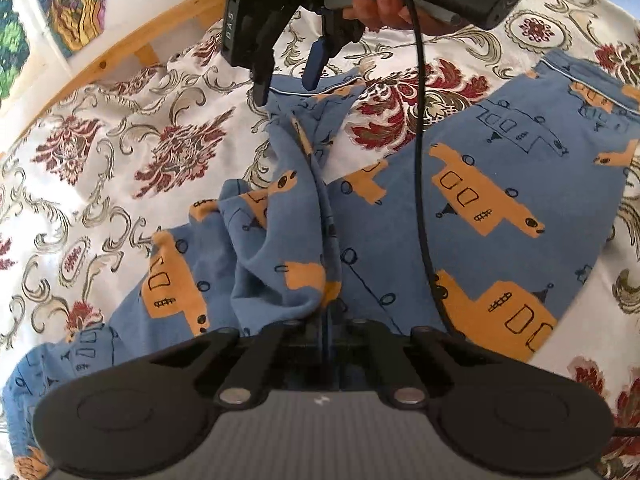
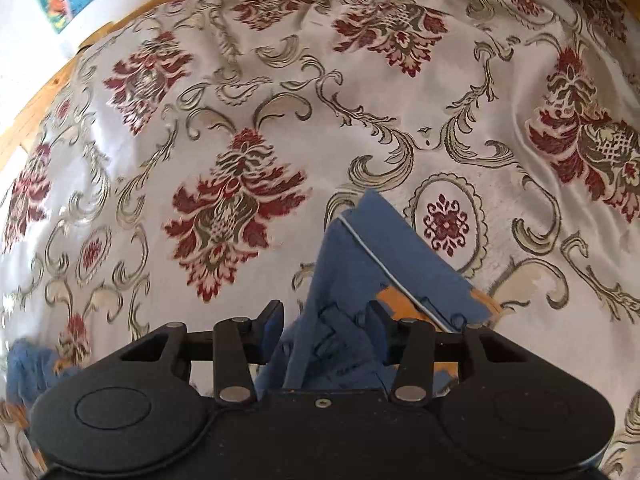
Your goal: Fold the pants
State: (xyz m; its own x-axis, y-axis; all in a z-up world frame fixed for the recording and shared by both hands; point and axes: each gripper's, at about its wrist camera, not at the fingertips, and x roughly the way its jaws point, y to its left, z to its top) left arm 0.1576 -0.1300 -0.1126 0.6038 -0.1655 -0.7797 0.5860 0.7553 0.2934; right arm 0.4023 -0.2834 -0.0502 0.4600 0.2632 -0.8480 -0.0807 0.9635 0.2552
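Blue pants (image 1: 460, 200) printed with orange vehicles lie spread on a floral bedspread (image 1: 120, 160). My left gripper (image 1: 326, 318) is shut on a bunched fold of the pants near their middle, and the cloth rises into a ridge ahead of it. At the far end of the left leg, my right gripper (image 1: 286, 84) stands over the white-piped hem with its fingers apart. In the right wrist view that hem corner (image 2: 360, 248) lies between the open fingers of the right gripper (image 2: 324, 320); the pads do not clearly press on it.
A person's hand (image 1: 376, 4) holds the right gripper's handle, and its black cable (image 1: 418, 160) hangs across the pants. A wooden bed frame (image 1: 132, 40) borders the far side, with colourful pictures on the wall behind. The bedspread (image 2: 240, 100) stretches ahead of the right gripper.
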